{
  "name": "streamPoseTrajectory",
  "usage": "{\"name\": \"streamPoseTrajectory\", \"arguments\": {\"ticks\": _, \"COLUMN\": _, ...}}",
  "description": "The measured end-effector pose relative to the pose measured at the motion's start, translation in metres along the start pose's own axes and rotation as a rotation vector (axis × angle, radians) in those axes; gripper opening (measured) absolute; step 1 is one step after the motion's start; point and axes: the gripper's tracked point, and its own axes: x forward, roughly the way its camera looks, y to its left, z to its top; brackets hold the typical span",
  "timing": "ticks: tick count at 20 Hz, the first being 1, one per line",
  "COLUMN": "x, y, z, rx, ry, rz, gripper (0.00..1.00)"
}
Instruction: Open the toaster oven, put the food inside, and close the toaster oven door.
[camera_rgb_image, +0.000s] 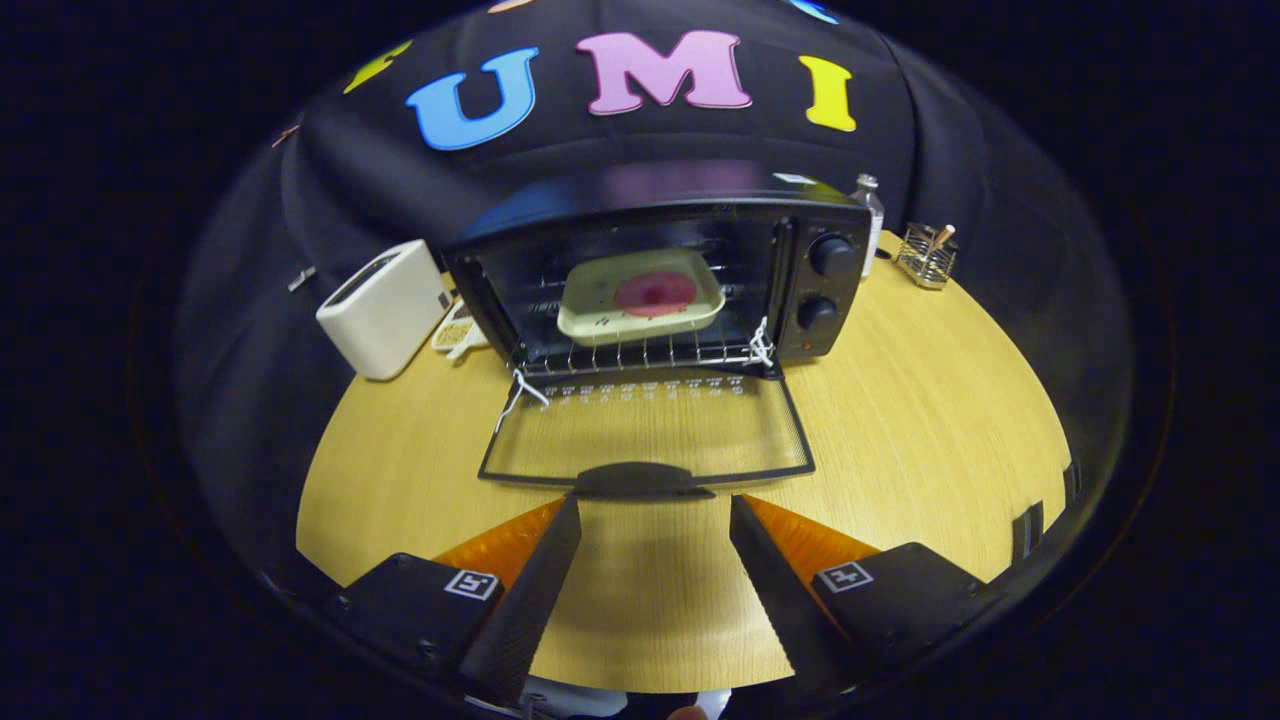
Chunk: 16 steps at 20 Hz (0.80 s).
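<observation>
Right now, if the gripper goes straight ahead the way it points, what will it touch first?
Probably the handle of the open toaster oven door, which lies flat on the table just ahead of the open, empty gripper. Depth is unclear; held higher, it might pass over toward the tray inside.

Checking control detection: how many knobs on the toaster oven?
2. Upper knob and lower knob, stacked on the toaster oven panel, right of the open door. Gripper open.

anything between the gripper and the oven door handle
Nothing visible. The open gripper sits just short of the handle of the dropped-down glass door, with bare table between its fingers. The tray with food already rests on the rack inside the toaster oven.
</observation>
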Motion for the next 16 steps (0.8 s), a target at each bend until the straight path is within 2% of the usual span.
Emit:
{"name": "streamPoseTrajectory", "arguments": {"ticks": 9, "x": 0.054, "y": 0.001, "z": -0.050, "rx": -0.085, "ry": 0.154, "rz": -0.060, "gripper": 0.99}}
{"name": "streamPoseTrajectory", "arguments": {"ticks": 16, "x": 0.077, "y": 0.008, "z": -0.027, "rx": -0.034, "ry": 0.111, "rz": -0.086, "gripper": 1.00}}
